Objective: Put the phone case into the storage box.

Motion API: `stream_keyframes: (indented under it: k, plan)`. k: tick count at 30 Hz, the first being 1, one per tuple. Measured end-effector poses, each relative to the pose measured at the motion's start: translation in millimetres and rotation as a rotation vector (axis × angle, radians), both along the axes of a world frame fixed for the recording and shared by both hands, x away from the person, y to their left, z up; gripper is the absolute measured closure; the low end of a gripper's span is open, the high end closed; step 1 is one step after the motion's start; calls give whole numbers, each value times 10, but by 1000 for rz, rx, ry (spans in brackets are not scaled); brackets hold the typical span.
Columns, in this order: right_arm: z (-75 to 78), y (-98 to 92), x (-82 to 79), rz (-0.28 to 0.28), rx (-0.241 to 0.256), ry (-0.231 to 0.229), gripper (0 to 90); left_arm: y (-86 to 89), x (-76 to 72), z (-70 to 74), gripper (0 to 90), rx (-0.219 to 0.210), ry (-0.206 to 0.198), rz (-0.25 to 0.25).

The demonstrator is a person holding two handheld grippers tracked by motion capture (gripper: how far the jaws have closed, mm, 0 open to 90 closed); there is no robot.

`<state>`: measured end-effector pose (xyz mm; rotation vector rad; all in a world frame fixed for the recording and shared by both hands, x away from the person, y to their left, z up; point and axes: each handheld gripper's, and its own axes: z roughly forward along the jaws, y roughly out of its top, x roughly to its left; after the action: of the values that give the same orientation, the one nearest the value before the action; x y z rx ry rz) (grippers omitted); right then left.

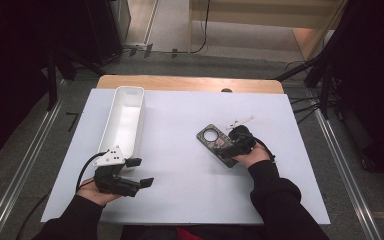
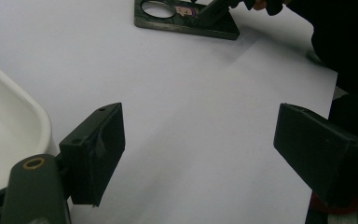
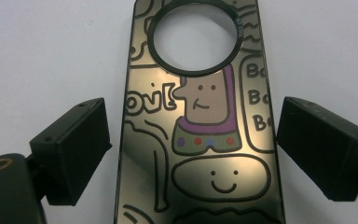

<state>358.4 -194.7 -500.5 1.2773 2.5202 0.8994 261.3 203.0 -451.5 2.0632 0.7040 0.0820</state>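
High view: dark card (image 1: 214, 137) flat on white sheet (image 1: 180, 165), right of centre, under right gripper (image 1: 232, 147); left gripper (image 1: 139, 172) near white tray (image 1: 122, 117), jaws wide, holding nothing

Left gripper view: jaws far apart over bare sheet, tray (image 2: 9, 140) at left, card (image 2: 186, 18) far off

Right gripper view: jaws wide on either side of card (image 3: 200, 121), just clear of its edges, not clamped

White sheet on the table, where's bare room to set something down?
The widest bare patch on the white sheet lies between the white tray and the dark cartoon plate. The far edge beyond the plate is also bare. It's crowded where the right gripper straddles the plate, and by the left gripper near the tray.
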Motion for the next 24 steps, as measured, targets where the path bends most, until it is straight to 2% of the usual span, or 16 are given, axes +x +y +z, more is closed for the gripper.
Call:
stream_keyframes:
  k: [13,20,24]
  plan:
    - [-57,32,1,5,-49,22,86,0,0,0,163,-1,-1,0]
    - [-69,50,-8,1,-64,22,88,1,-1,2,162,-1,-2,0]
    - [-77,65,-13,6,-84,7,89,0,-2,2,163,-1,-2,-1]
